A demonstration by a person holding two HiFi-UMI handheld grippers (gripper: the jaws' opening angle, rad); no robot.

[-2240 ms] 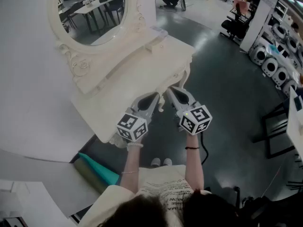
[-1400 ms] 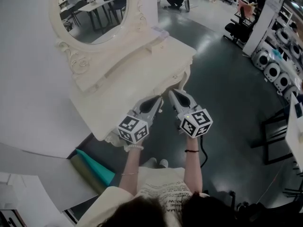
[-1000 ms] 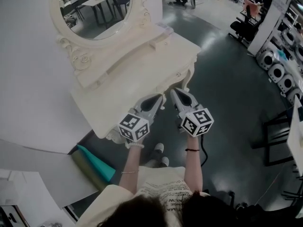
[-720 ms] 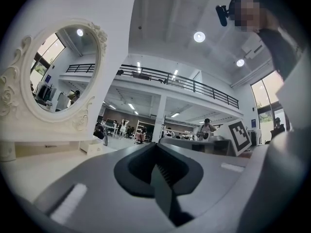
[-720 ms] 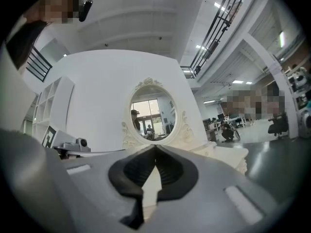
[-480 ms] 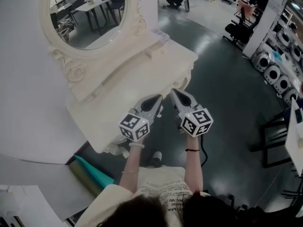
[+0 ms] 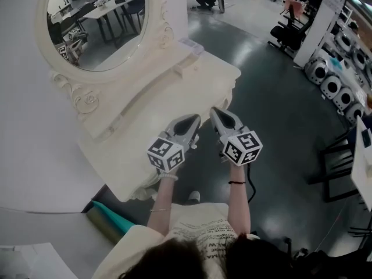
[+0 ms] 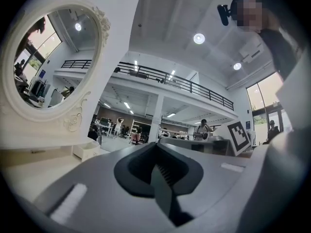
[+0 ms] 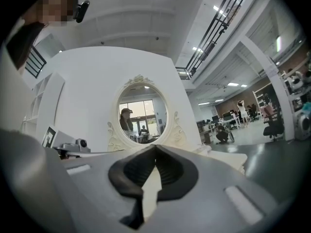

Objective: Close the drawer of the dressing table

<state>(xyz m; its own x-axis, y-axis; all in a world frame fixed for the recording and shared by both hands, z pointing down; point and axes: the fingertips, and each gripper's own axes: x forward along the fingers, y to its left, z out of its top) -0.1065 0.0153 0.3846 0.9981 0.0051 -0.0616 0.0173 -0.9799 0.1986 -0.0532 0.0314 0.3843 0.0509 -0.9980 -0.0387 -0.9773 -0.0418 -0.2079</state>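
Side by side, the left gripper (image 7: 191,120) and right gripper (image 7: 215,111) point forward, jaws together, empty.

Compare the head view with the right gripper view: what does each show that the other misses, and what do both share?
Head view only: the person's forearms and a teal object on the floor beside the table. Right gripper view only: the ceiling and a person's reflection in the mirror. Both: the dressing table, its oval mirror, and the shut right claw.
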